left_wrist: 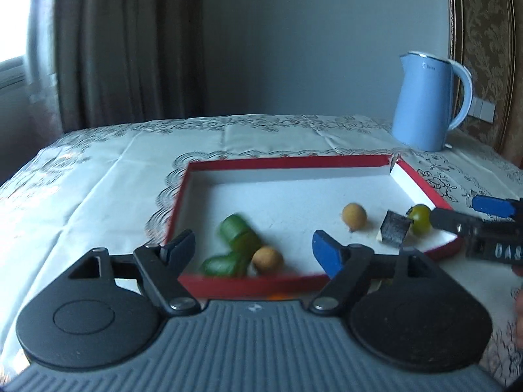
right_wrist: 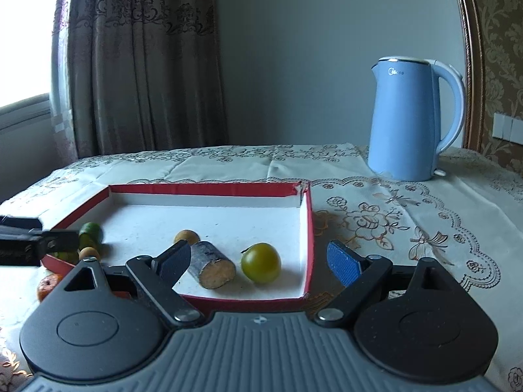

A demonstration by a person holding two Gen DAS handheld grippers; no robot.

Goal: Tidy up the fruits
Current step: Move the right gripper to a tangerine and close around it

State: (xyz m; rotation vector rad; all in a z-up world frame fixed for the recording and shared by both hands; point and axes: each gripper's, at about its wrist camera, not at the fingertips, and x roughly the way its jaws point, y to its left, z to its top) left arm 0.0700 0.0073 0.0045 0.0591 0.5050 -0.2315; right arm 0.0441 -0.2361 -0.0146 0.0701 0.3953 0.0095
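A red-rimmed white tray (left_wrist: 278, 160) (right_wrist: 209, 188) lies on the table. In it are two green cucumber pieces (left_wrist: 238, 233) (right_wrist: 91, 231), blurred in the left wrist view, two brown round fruits (left_wrist: 267, 259) (left_wrist: 354, 216), a dark-skinned cut chunk (right_wrist: 212, 266) and a green tomato (right_wrist: 261, 263). My left gripper (left_wrist: 253, 240) stands open over the tray's near left corner, its pads apart from the cucumber pieces and brown fruit between them. My right gripper (right_wrist: 258, 250) is open at the tray's near right, with the chunk and tomato just ahead of its fingers, untouched.
A blue kettle (left_wrist: 425, 104) (right_wrist: 408, 121) stands at the back right on the embroidered tablecloth (right_wrist: 376, 222). An orange fruit (right_wrist: 49, 285) lies outside the tray by its near left corner. Curtains and a wall are behind the table.
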